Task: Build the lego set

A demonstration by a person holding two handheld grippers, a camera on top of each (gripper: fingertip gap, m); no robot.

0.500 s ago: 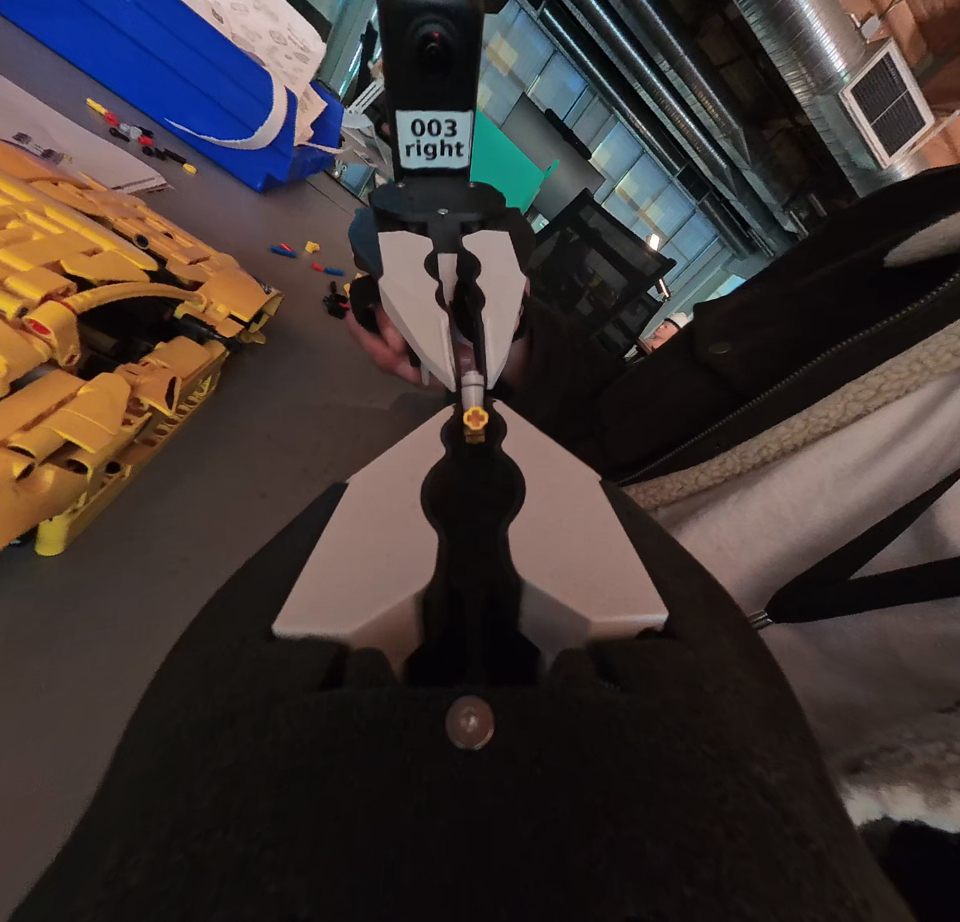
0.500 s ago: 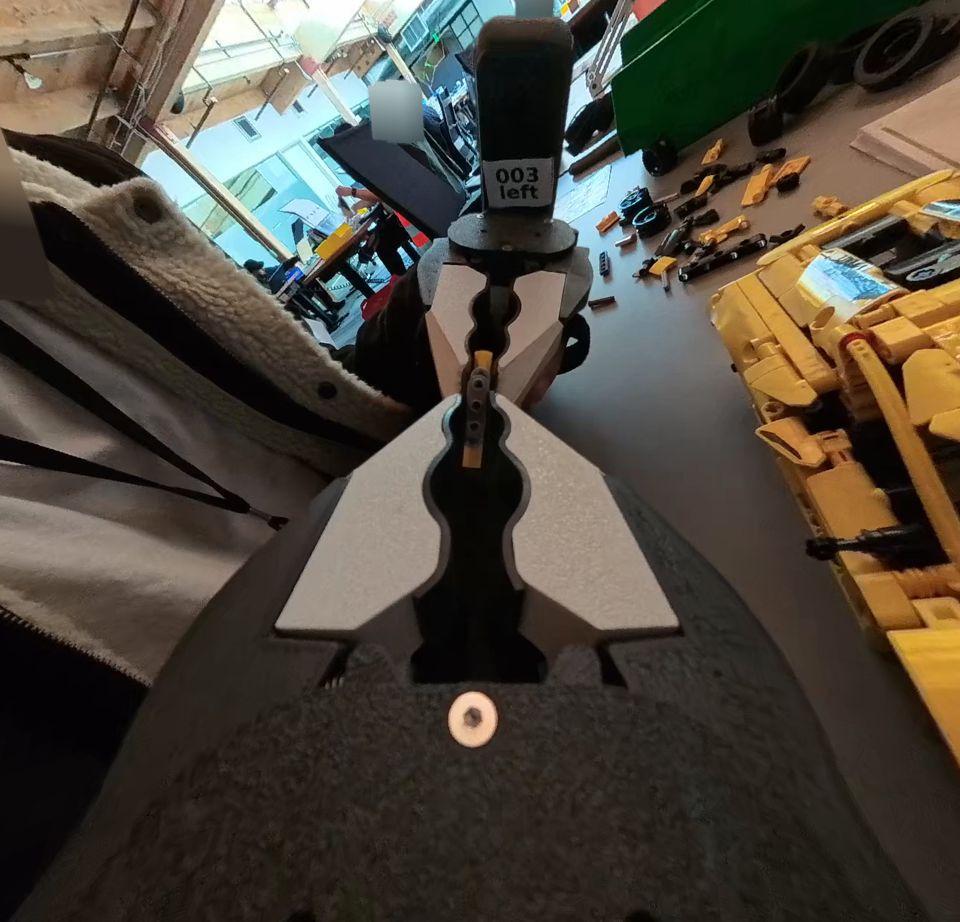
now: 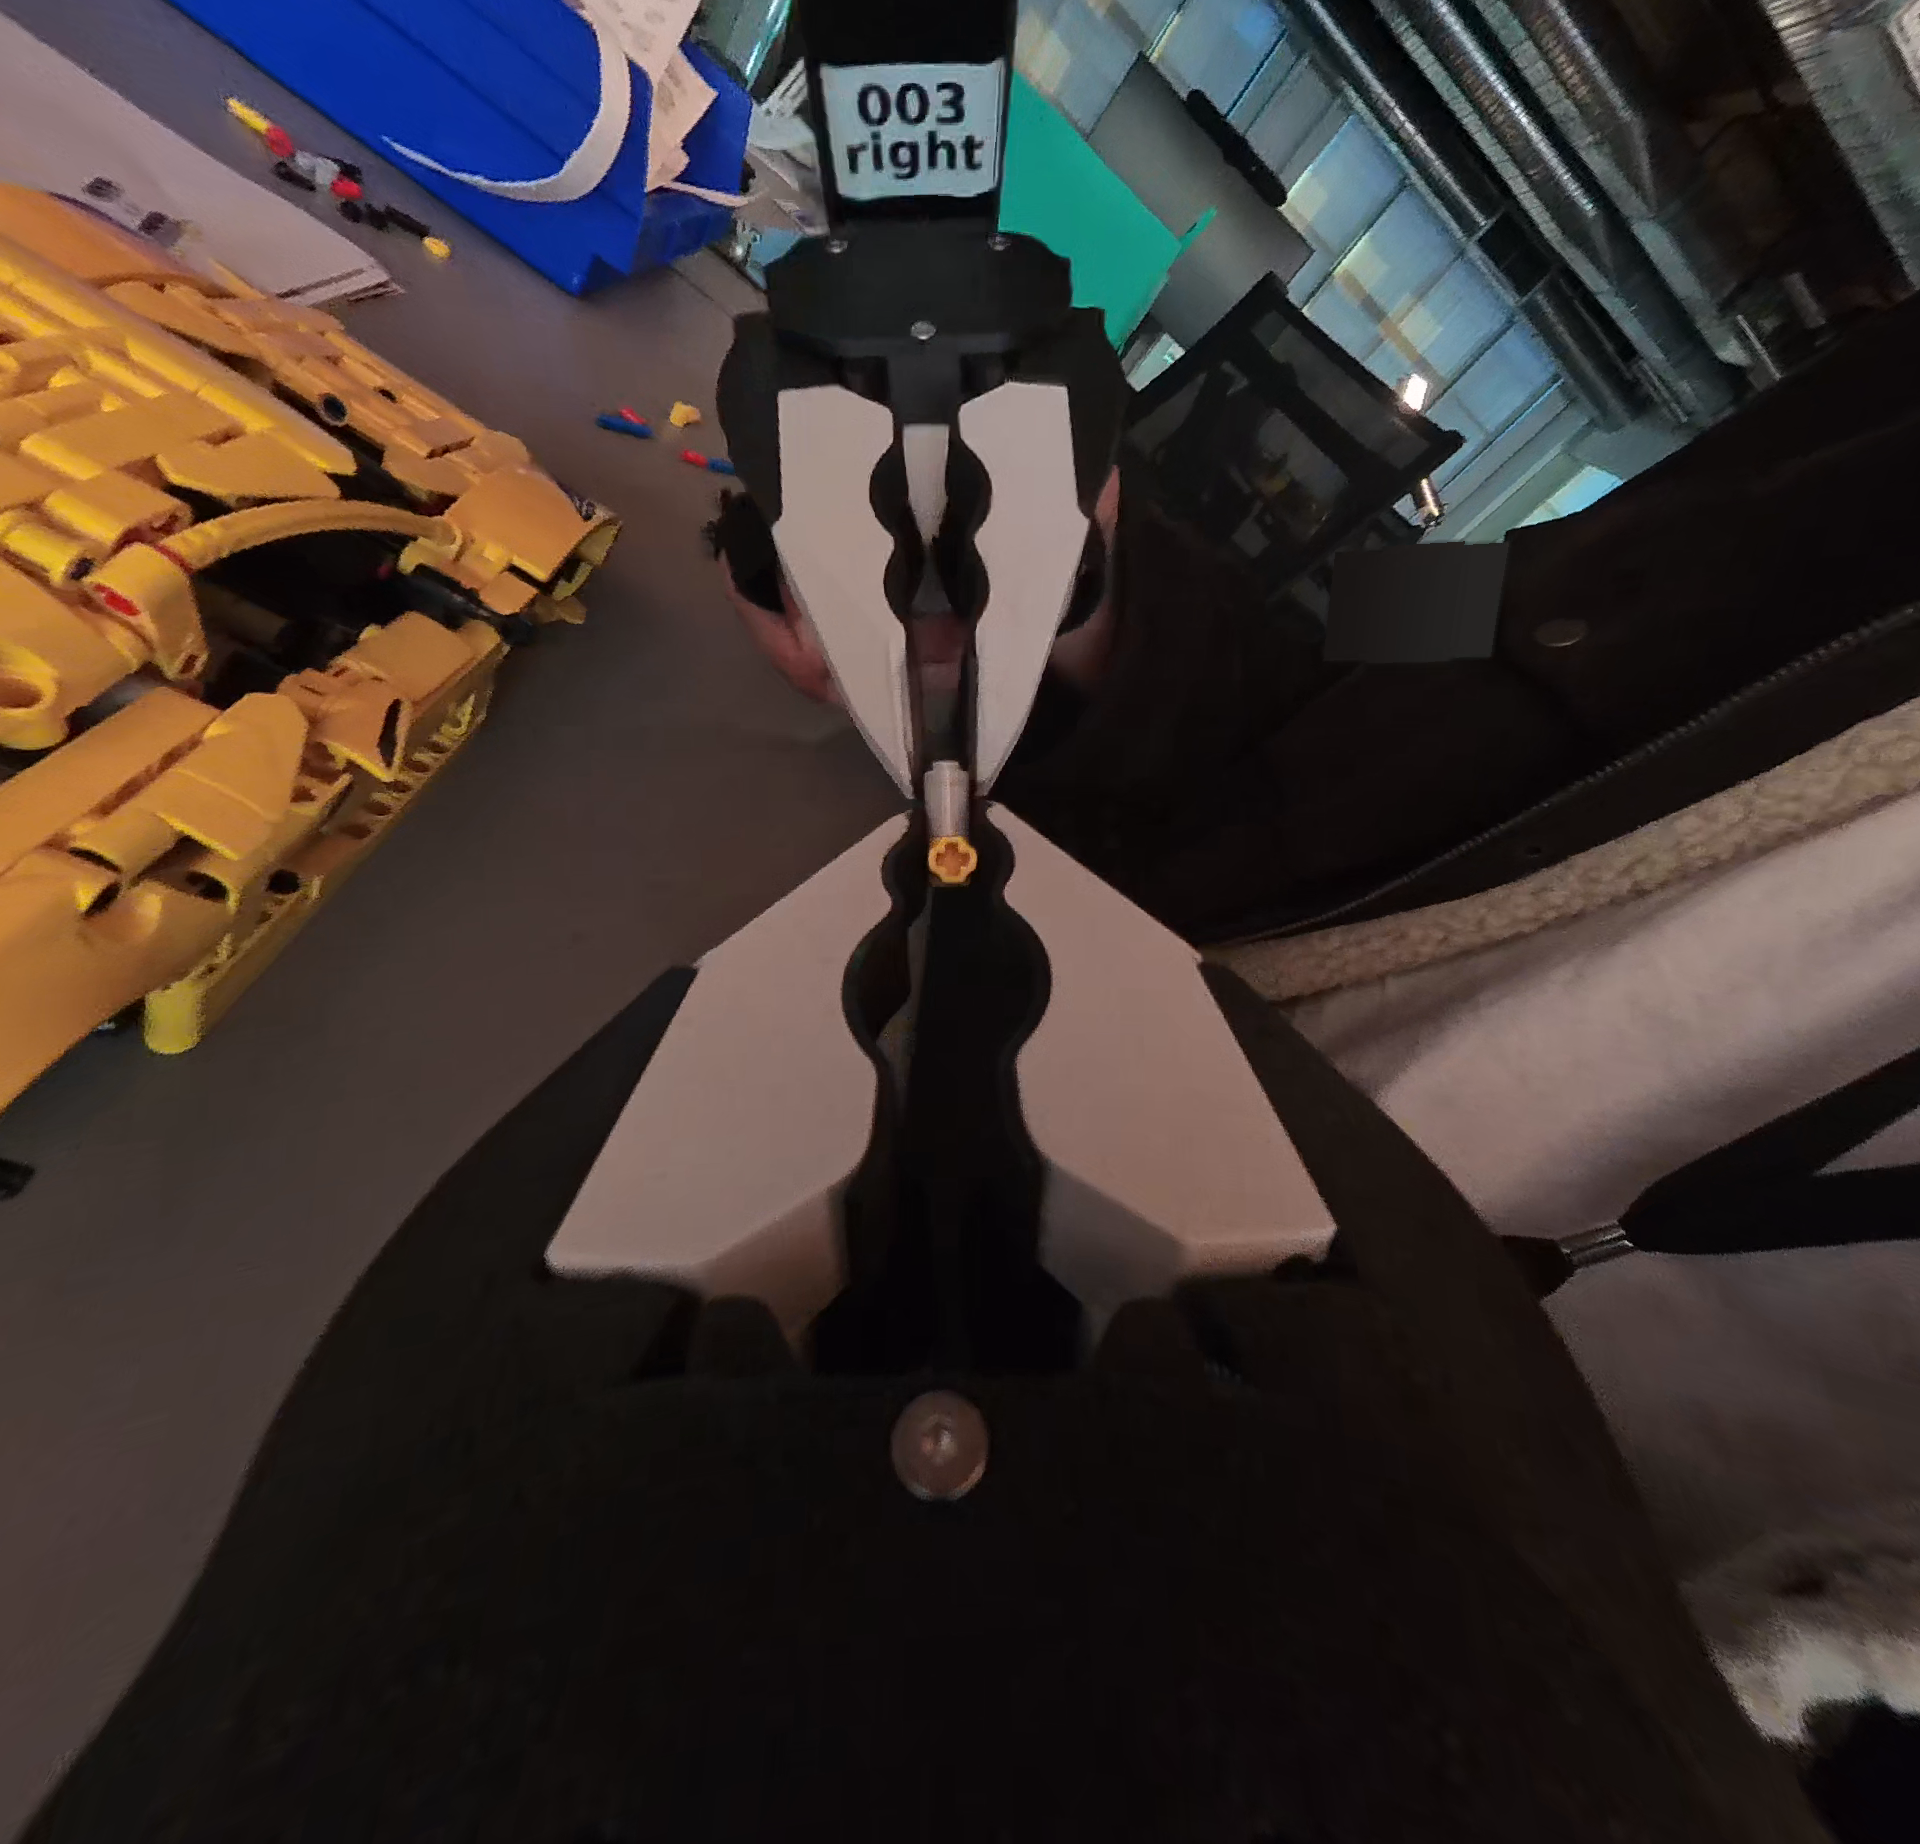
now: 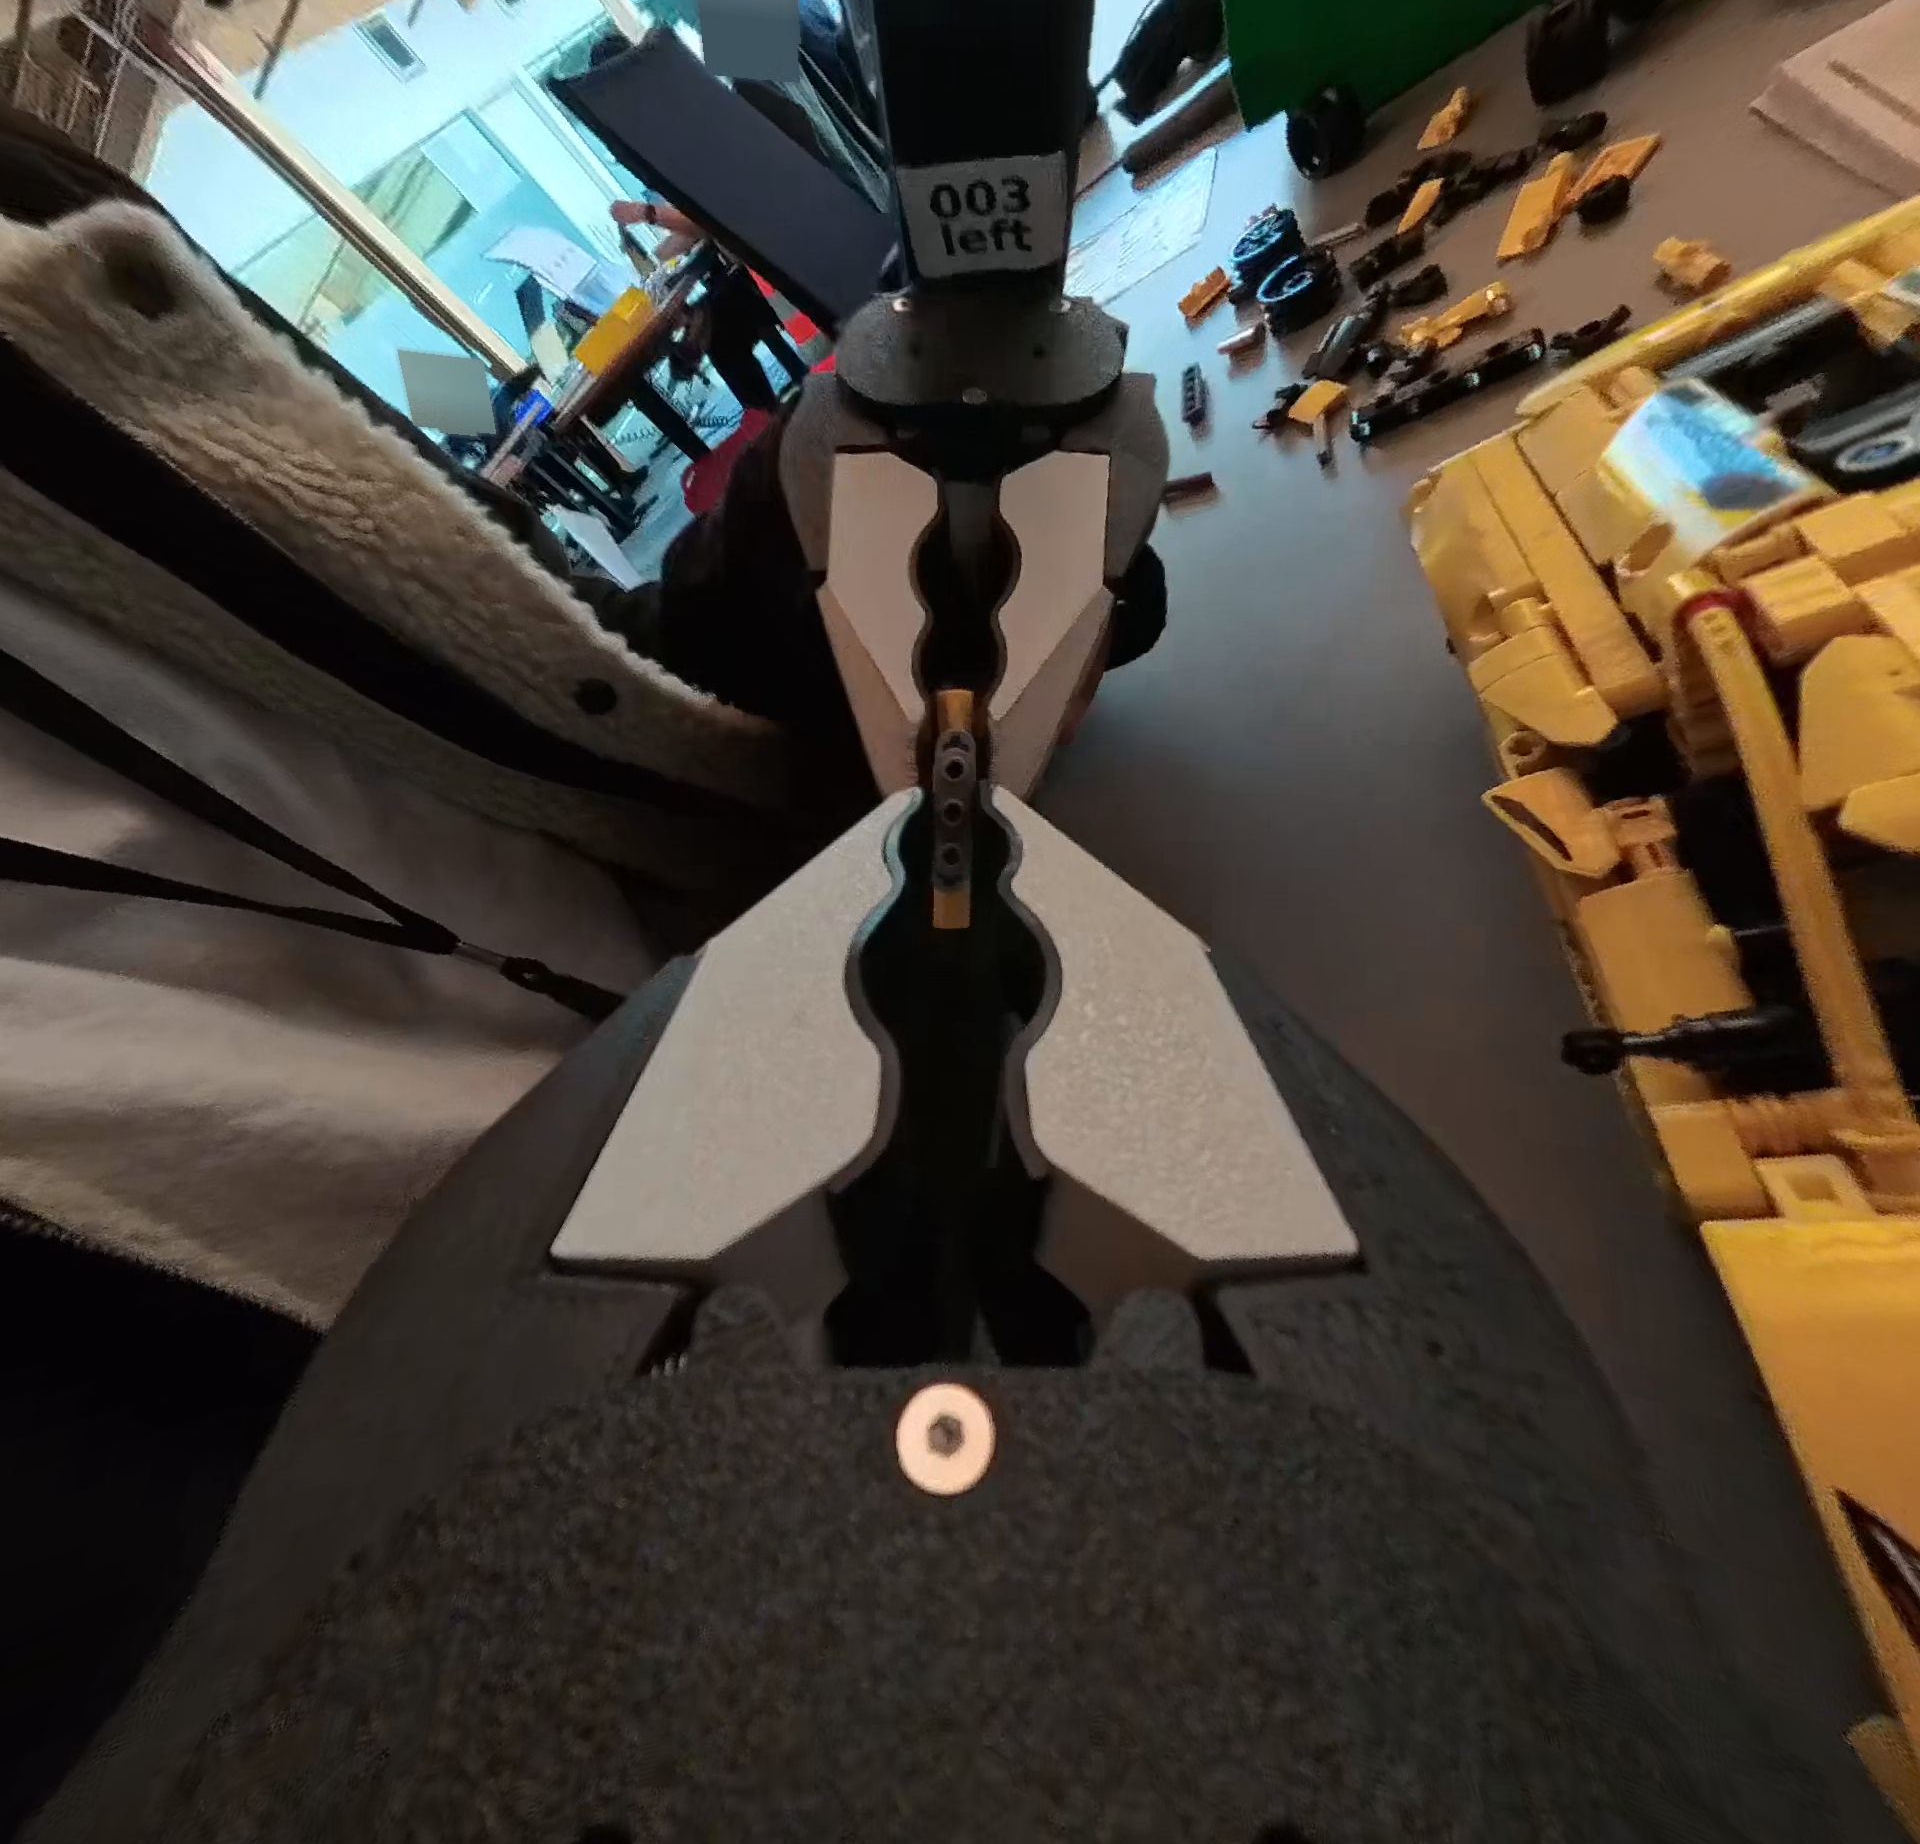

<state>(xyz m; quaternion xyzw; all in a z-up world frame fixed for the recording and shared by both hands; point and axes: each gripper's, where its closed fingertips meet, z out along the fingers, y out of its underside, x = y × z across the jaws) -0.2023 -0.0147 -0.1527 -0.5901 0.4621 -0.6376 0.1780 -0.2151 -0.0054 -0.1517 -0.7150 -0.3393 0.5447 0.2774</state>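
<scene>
Left tool [image 3: 948,838] clamped on short yellow plastic cross-ended axle [image 3: 949,860]. Right tool [image 4: 954,807] pinching dark holed beam [image 4: 953,818], seemingly grey-tipped.

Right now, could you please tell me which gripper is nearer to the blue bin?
Right. The blue bin lies beyond the right gripper, behind and to one side of it. The left gripper meets the right one tip to tip, so stands farther from the bin.

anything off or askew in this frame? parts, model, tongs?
Nothing stands out. The left tongs and right tongs meet tip to tip above the table, pinching a small yellow-and-black piece between them. Loose pieces lie scattered beyond the yellow car model, as expected mid-build.
</scene>
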